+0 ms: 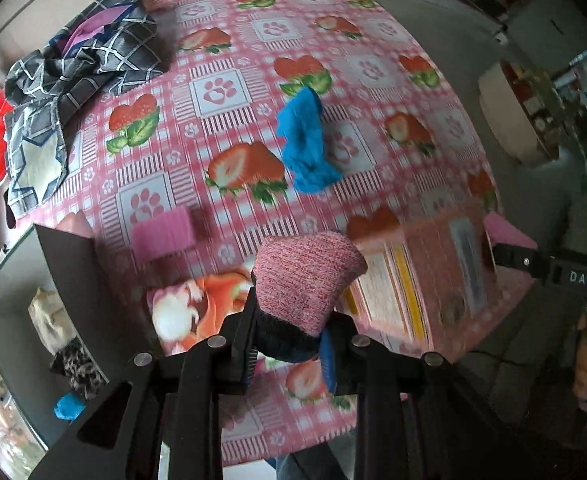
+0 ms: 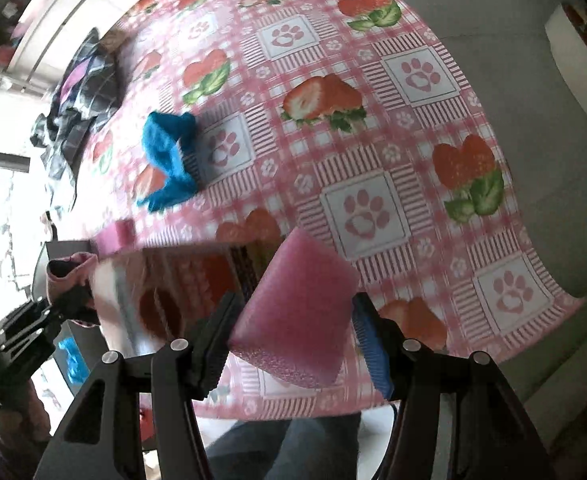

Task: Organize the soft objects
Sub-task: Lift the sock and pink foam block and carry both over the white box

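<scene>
My left gripper point(image 1: 289, 344) is shut on a pink knit sock with a dark cuff point(image 1: 305, 276), held above the near edge of the strawberry tablecloth point(image 1: 221, 92); it also shows in the right wrist view point(image 2: 69, 276). My right gripper point(image 2: 293, 336) is shut on a pink sponge block point(image 2: 299, 320), held over the cloth's near edge. A blue cloth point(image 1: 307, 142) lies crumpled mid-table, also seen in the right wrist view point(image 2: 167, 160). A small pink towel piece point(image 1: 163, 234) lies near a cardboard box point(image 1: 417, 276) between the grippers.
A dark checked garment pile point(image 1: 77, 76) sits at the table's far left. A grey bin point(image 1: 33, 320) with soft items stands left of the table. A strawberry-print cloth point(image 1: 197, 304) lies by the left gripper. A round white tub point(image 1: 513, 116) is on the right.
</scene>
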`<action>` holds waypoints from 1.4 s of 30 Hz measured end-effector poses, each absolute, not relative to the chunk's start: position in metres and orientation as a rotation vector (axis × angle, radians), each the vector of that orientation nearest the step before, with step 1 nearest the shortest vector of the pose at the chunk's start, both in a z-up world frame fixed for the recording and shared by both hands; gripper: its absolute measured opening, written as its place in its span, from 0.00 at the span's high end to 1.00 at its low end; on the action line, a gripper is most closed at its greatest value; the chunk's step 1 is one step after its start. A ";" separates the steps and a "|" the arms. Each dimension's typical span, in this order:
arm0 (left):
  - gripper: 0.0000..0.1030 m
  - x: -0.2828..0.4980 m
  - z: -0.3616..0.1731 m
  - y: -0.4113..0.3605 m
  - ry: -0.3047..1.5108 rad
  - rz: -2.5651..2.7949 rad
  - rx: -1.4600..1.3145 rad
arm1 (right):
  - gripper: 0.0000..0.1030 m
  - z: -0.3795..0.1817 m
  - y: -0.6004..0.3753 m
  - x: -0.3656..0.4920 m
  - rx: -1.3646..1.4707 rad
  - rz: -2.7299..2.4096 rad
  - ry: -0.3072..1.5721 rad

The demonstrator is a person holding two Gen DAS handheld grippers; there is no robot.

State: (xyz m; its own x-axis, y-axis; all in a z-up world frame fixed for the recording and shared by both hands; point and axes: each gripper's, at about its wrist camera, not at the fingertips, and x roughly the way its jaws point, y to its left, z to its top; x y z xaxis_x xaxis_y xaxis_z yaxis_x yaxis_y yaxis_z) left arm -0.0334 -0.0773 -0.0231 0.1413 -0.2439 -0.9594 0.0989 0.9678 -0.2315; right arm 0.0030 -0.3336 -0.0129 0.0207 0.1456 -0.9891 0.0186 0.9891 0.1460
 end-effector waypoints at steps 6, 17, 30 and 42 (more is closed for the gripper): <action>0.73 -0.069 -0.018 -0.075 1.396 -0.262 -0.112 | 0.43 -0.013 -0.321 -0.028 0.112 0.110 1.554; 0.73 -0.105 -0.006 -0.046 1.350 -0.225 -0.151 | 0.43 -0.009 -0.299 -0.072 0.082 0.112 1.554; 0.73 -0.126 0.004 -0.019 1.295 -0.170 -0.160 | 0.43 -0.001 -0.251 -0.095 0.004 0.210 1.538; 0.73 -0.148 0.009 0.016 1.270 -0.082 -0.219 | 0.43 0.011 -0.196 -0.099 -0.090 0.347 1.513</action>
State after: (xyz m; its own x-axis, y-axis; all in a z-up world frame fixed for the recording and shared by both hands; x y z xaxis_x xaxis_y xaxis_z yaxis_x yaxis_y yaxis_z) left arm -0.1484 0.0161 0.0094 0.2968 -0.1818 -0.9375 -0.0602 0.9762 -0.2084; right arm -0.0988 -0.1956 0.0106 0.0192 0.1677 -0.9857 -0.2789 0.9476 0.1558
